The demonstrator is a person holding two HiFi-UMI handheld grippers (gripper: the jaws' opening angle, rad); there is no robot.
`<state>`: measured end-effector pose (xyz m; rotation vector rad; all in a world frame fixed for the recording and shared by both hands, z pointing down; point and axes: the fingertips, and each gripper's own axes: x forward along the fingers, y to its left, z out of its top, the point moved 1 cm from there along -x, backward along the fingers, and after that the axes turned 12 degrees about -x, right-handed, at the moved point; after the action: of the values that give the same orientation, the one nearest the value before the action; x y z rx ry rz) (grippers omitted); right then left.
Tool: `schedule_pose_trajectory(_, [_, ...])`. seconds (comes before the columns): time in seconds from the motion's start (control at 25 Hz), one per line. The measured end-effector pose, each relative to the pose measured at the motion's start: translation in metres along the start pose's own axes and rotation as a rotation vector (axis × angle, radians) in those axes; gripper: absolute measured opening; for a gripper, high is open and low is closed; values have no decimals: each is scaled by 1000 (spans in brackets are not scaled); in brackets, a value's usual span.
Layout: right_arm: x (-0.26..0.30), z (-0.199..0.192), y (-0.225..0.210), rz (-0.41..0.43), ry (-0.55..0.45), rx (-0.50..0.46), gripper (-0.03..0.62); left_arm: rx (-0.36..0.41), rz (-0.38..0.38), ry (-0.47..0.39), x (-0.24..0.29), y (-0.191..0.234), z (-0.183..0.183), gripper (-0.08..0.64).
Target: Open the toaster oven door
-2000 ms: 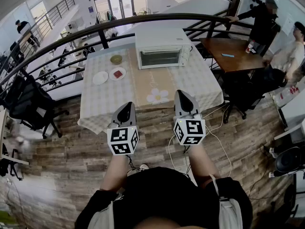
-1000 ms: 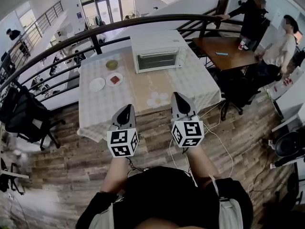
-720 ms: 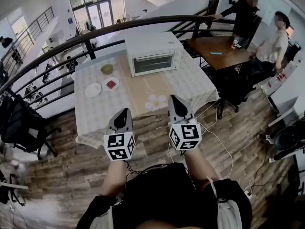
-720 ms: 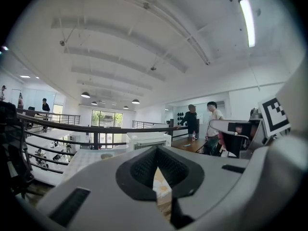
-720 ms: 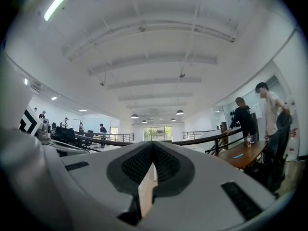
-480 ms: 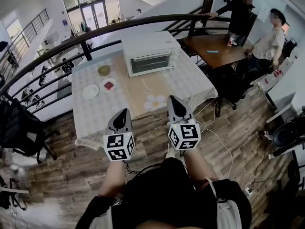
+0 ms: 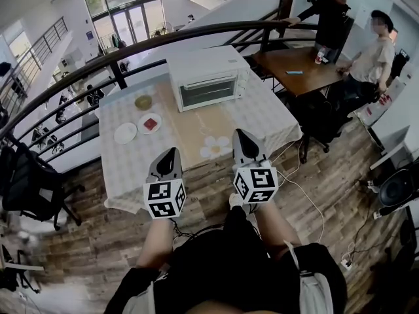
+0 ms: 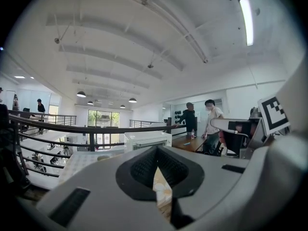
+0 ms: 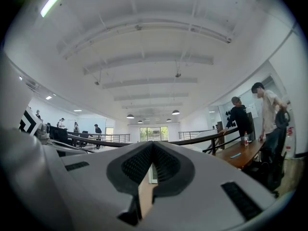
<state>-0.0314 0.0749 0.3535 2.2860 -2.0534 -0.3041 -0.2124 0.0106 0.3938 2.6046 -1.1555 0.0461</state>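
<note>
The white toaster oven (image 7: 206,77) stands at the far side of a checked-cloth table (image 7: 268,116), with its glass door shut and facing me. My left gripper (image 7: 171,152) and right gripper (image 7: 239,135) hang side by side over the table's near edge, well short of the oven. Both are shut with nothing between their jaws. In the left gripper view the oven (image 8: 147,139) shows small and far off, just above the shut jaws of the left gripper (image 8: 155,149). In the right gripper view the right gripper (image 9: 153,144) points slightly upward toward the ceiling and railing.
A beige runner with a flower print (image 7: 216,146) runs down the table's middle. On its left part lie a white plate (image 7: 125,133), a plate with something red (image 7: 150,123) and a small bowl (image 7: 143,101). A dark railing (image 7: 131,48) curves behind the table. Two people stand by a brown table (image 7: 308,67) on the right, and a black chair (image 7: 33,188) is on the left.
The table and oven have come nearer in the head view, and both grippers now reach over the table's front edge. Both stay shut. A second person has joined the one at the right.
</note>
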Motion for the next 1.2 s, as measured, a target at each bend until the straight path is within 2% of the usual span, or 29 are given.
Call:
schedule_pose_trajectory(0.36, [70,-22,-41,24,-2,4,3,7,38,10,77,9,6,14])
schedule_pose_trajectory(0.68, [166,-41,-89,98,3,15,3,-3,113,22,171,18,25,14])
schedule_pose_trajectory(1.2, [298,-75,-161,235,17,49,3,-45,287,26,292,29,46,14])
